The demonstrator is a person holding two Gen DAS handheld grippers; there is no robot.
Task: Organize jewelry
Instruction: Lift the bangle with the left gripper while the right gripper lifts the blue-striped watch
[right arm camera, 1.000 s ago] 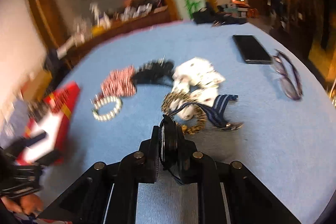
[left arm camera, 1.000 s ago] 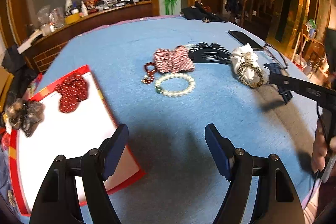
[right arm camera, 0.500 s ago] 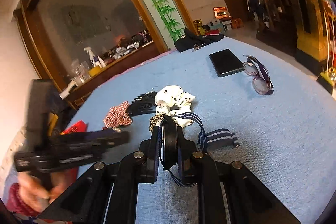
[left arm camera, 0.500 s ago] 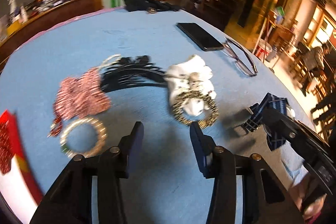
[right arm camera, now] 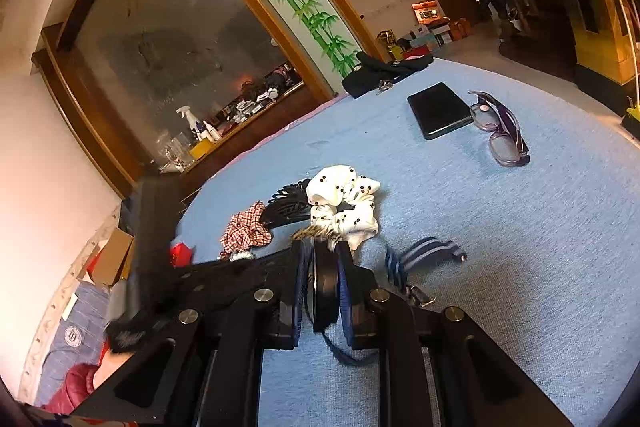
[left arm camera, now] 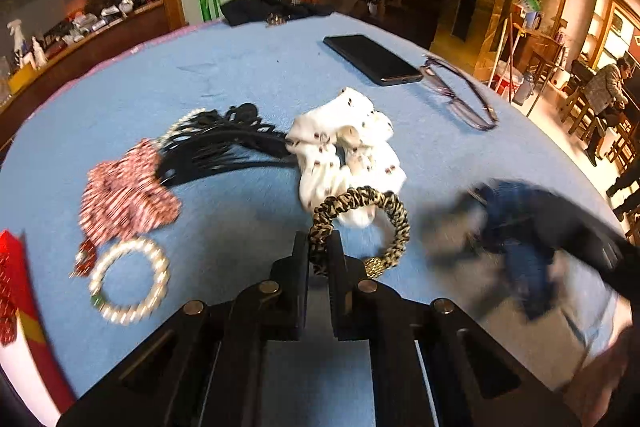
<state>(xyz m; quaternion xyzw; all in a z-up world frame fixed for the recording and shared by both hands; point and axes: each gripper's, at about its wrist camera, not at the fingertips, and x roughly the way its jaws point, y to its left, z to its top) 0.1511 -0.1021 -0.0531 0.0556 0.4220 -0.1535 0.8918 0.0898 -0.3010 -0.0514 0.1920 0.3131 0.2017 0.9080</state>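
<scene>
Left wrist view: left gripper (left arm camera: 318, 259) pinched onto leopard-print scrunchie (left arm camera: 362, 223); right gripper (right arm camera: 324, 283) clamping striped band (right arm camera: 424, 255).

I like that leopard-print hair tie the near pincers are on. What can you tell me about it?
The leopard-print fabric scrunchie is a thin ruched ring in tan and black, with a small glittery gold bead at its near edge. It lies flat on the blue tablecloth, its far side overlapping the white dotted scrunchie. The left gripper is shut on its near-left edge. In the right wrist view only a sliver shows.
</scene>
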